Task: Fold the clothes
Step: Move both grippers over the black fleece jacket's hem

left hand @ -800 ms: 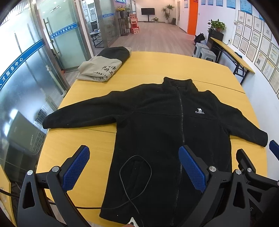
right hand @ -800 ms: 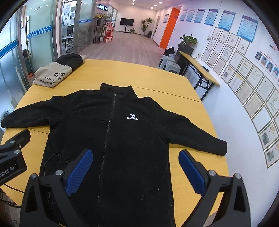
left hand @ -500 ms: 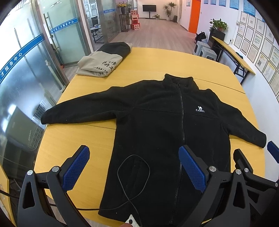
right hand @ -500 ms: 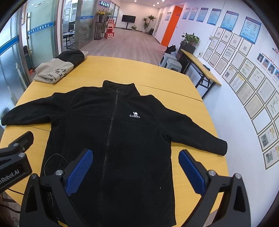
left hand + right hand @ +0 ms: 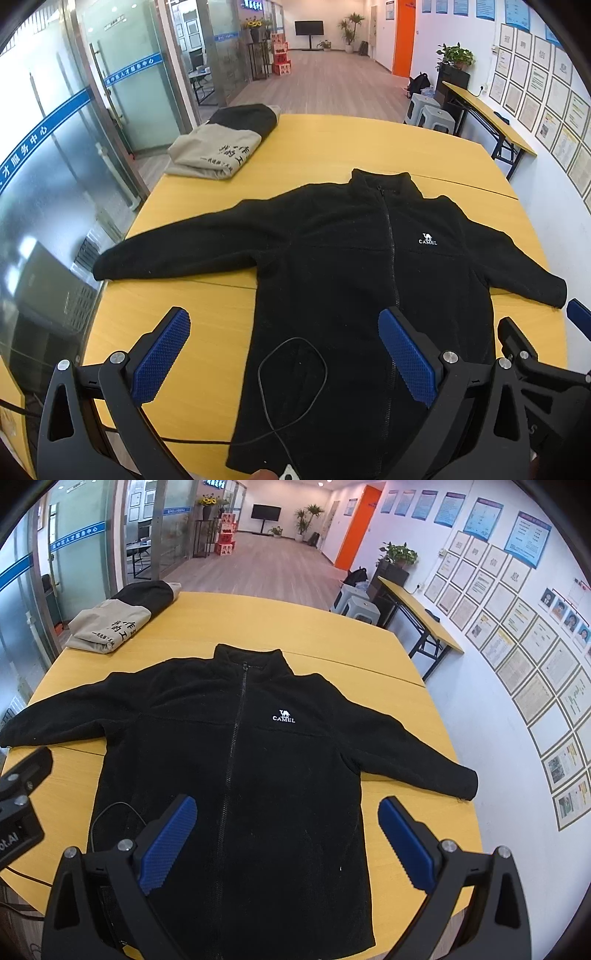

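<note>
A: What changed? Quick.

B: Both your views have pulled back and up a bit; the black zip-front fleece jacket [image 5: 236,775] sits lower and smaller than half a second ago. It hasn't moved: flat on the round yellow wooden surface [image 5: 332,635], front up, sleeves spread.

A: Tongs?

B: Left tongs [image 5: 284,356] gaping wide, empty, above the hem's left side. Right tongs [image 5: 286,843] same, wide apart, over the lower front. Neither touches fabric.

A: Meaning?

B: No fold started, I'd say. You're lining up. Watch the thin black cable [image 5: 291,369] looped on the hem. The folded beige-and-black sweatshirt [image 5: 221,144] sits far left.
</note>
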